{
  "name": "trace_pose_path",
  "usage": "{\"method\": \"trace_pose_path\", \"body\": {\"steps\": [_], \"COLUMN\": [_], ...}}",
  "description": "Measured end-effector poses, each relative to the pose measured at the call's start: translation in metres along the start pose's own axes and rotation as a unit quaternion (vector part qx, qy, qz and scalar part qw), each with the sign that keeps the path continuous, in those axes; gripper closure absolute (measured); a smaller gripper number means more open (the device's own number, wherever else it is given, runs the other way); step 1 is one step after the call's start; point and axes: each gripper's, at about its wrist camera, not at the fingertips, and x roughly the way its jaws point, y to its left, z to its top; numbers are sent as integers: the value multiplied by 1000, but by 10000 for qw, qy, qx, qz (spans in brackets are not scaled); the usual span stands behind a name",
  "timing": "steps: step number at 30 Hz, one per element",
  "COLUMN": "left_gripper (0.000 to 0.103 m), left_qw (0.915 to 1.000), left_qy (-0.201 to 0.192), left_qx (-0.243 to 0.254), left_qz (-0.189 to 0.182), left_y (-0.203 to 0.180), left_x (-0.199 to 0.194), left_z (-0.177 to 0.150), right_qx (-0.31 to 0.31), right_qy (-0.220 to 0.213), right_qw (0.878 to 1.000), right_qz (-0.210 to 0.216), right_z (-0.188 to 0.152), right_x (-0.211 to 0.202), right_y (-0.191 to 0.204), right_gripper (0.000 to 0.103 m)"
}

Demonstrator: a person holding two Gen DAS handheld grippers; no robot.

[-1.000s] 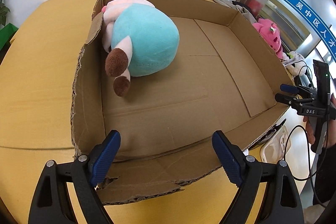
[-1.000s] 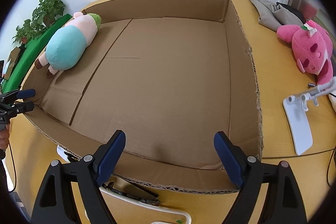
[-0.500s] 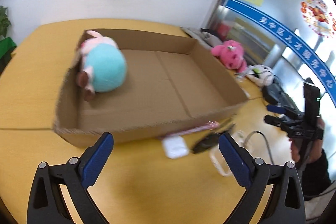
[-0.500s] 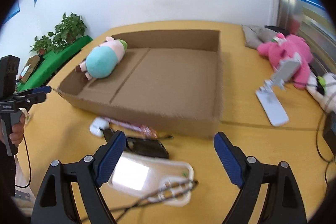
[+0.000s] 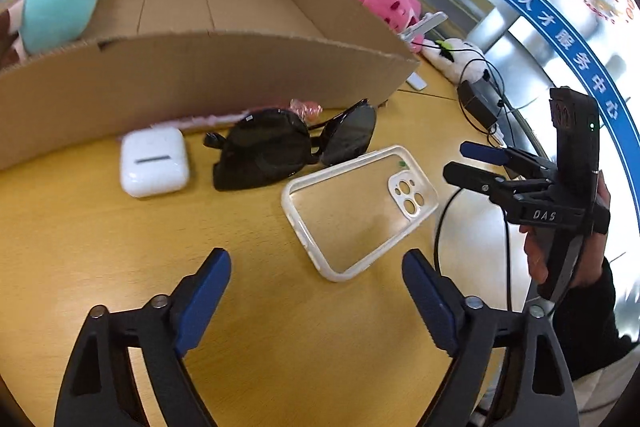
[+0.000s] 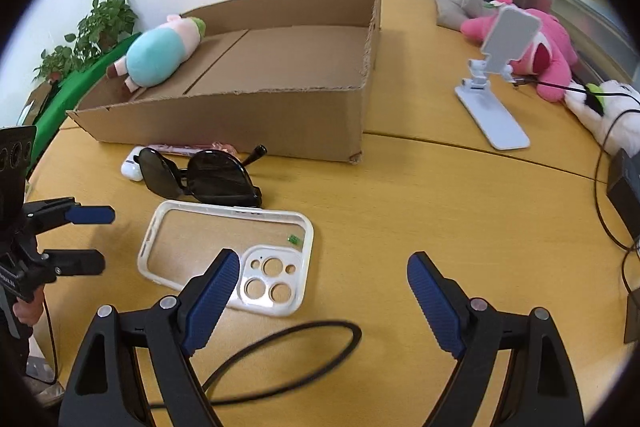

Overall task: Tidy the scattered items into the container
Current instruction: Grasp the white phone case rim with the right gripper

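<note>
A shallow cardboard box [image 5: 208,75] [image 6: 248,115] stands on the wooden table, with a teal plush toy [image 5: 56,5] [image 6: 158,57] in its left end. In front of the box lie a white earbuds case [image 5: 154,161] [image 6: 132,163], black sunglasses [image 5: 288,147] [image 6: 204,177], a pink wrapped item [image 5: 306,107] [image 6: 188,148] and a clear phone case [image 5: 360,211] [image 6: 228,251]. My left gripper [image 5: 316,291] [image 6: 86,237] is open and empty, low over the table just before the phone case. My right gripper [image 6: 324,291] [image 5: 476,161] is open and empty at the phone case's camera end.
A white phone stand [image 6: 492,99], a pink plush [image 6: 536,43] [image 5: 394,5] and a white plush [image 6: 604,107] [image 5: 456,61] lie right of the box. A black cable [image 6: 280,359] loops under my right gripper. A black adapter [image 5: 478,105] with cables sits at the right edge. Plants [image 6: 92,35] stand far left.
Both grippers have pulled back from over the box and dropped low over the table in front of it. The small items before the box have come into close view. Both stayed open.
</note>
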Motion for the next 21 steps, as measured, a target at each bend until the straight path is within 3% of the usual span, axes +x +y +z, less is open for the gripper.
{"method": "trace_pose_path", "body": {"steps": [4, 6, 7, 9, 11, 15, 19, 21], "left_gripper": [27, 38, 44, 57, 80, 88, 91, 93], "left_qw": [9999, 9998, 9995, 9990, 9989, 9987, 9979, 9973], "left_qy": [5, 45, 58, 79, 105, 78, 53, 7], "left_qx": [10, 68, 112, 149, 124, 75, 72, 61], "left_qz": [144, 207, 303, 412, 441, 490, 639, 735], "left_y": [-8, -12, -14, -16, -15, -11, -9, -6], "left_x": [15, 19, 23, 24, 25, 25, 23, 19], "left_z": [4, 4, 4, 4, 3, 2, 1, 1], "right_qx": [127, 75, 42, -4, -26, 2, 75, -29], "right_qy": [367, 281, 287, 278, 249, 182, 118, 116], "right_qw": [9991, 9996, 9996, 9995, 9996, 9998, 9999, 9997], "right_qz": [178, 53, -5, -125, -164, 63, 1, 191], "right_z": [-4, -4, -4, -5, -7, -12, -16, -17], "right_x": [32, 35, 36, 35, 32, 28, 25, 24], "right_y": [0, 1, 2, 4, 6, 12, 16, 18], "right_gripper": [32, 36, 38, 53, 63, 91, 94, 96]}}
